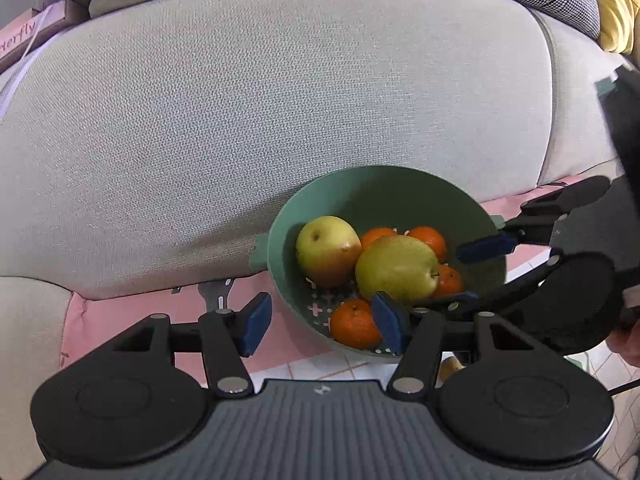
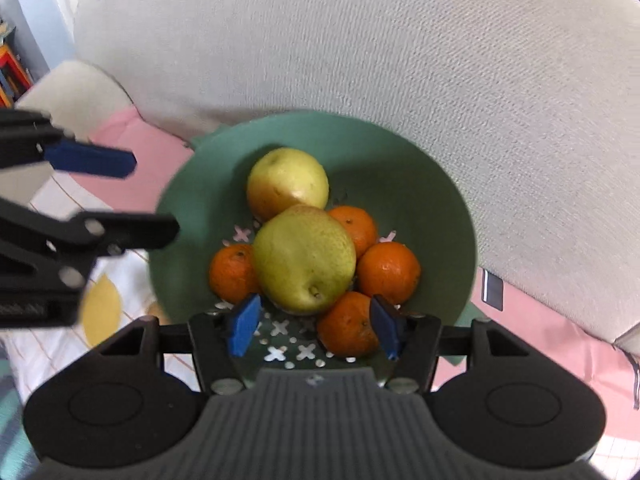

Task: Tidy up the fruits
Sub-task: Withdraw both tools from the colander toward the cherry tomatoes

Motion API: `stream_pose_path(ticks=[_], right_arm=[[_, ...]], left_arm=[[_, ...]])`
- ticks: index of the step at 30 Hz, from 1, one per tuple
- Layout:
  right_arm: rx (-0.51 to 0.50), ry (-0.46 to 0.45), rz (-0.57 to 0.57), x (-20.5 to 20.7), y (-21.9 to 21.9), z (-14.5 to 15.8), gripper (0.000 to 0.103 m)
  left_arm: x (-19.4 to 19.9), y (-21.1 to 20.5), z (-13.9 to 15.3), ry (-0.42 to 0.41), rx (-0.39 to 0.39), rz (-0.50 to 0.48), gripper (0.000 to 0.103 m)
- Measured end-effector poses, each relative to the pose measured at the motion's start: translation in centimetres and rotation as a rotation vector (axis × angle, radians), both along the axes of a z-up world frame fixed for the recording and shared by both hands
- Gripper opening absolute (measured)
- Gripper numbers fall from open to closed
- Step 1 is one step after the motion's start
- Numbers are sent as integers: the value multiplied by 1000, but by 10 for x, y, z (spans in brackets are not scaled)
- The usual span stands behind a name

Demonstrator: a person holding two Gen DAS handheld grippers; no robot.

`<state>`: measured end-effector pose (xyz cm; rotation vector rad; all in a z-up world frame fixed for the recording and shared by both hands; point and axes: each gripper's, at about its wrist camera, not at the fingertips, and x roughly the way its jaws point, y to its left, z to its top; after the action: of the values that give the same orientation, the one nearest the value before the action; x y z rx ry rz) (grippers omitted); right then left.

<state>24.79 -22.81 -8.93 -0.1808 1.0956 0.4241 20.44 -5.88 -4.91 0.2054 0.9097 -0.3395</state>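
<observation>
A green colander bowl (image 1: 384, 188) (image 2: 432, 184) rests against a grey cushion. It holds two yellow-green pears (image 1: 394, 268) (image 2: 304, 256) and several oranges (image 1: 354, 324) (image 2: 348, 324). My left gripper (image 1: 323, 325) stands open at the bowl's near-left rim. One orange shows between its blue pads, but they do not press on it. From the right, my right gripper (image 2: 315, 326) (image 1: 470, 276) hovers open over the near side of the bowl. Its right pad is next to an orange and its left pad is free. In the right wrist view the left gripper (image 2: 120, 196) shows at the left, blurred.
The grey sofa cushion (image 1: 280, 120) rises right behind the bowl. Under the bowl lies a pink cover (image 1: 120, 320) and, nearer, a white tiled cloth (image 2: 120, 272) with a yellow spot. A person's hand (image 1: 628, 340) shows at the right edge. A pink box (image 1: 28, 36) lies far left.
</observation>
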Motion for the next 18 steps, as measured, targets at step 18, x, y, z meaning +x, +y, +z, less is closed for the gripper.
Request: stream_pose_path(ticks=[18], right_arm=[[115, -344, -222, -117, -20, 68, 62]], left_arm=[[-96, 5, 52, -214, 26, 145, 69]])
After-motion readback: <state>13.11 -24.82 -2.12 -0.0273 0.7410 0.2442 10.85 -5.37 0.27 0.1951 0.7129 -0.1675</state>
